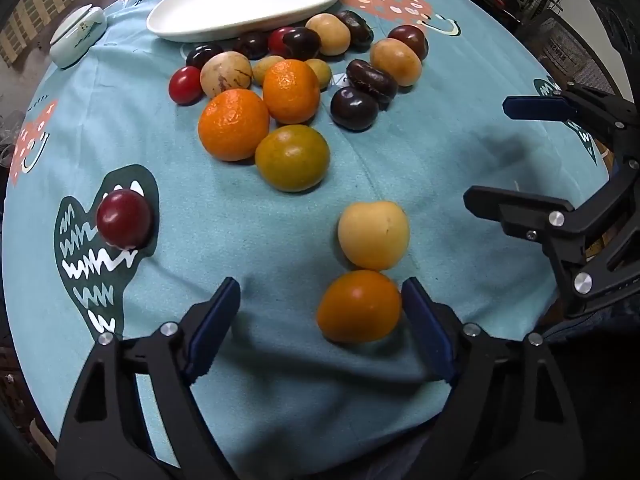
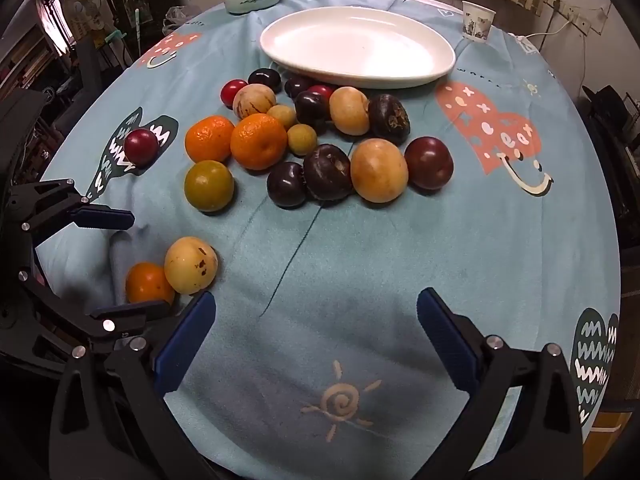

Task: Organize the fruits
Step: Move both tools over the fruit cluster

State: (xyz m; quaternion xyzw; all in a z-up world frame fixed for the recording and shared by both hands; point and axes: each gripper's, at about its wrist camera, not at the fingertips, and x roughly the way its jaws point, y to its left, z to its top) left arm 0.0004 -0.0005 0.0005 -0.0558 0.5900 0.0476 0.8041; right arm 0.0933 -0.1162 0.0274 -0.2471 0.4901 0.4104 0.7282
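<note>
The left hand-held gripper (image 1: 320,304) is hovering wide open around a small round orange fruit (image 1: 359,306), gripping nothing. The right hand-held gripper (image 2: 316,320) is gaping empty over the teal-clothed bench (image 2: 360,264).

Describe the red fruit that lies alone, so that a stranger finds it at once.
Start from the white plate, then the fruit pile before it. Left of the pile, the tablecloth bears a dark green heart; the red fruit sits on it, touching no other fruit.
</note>
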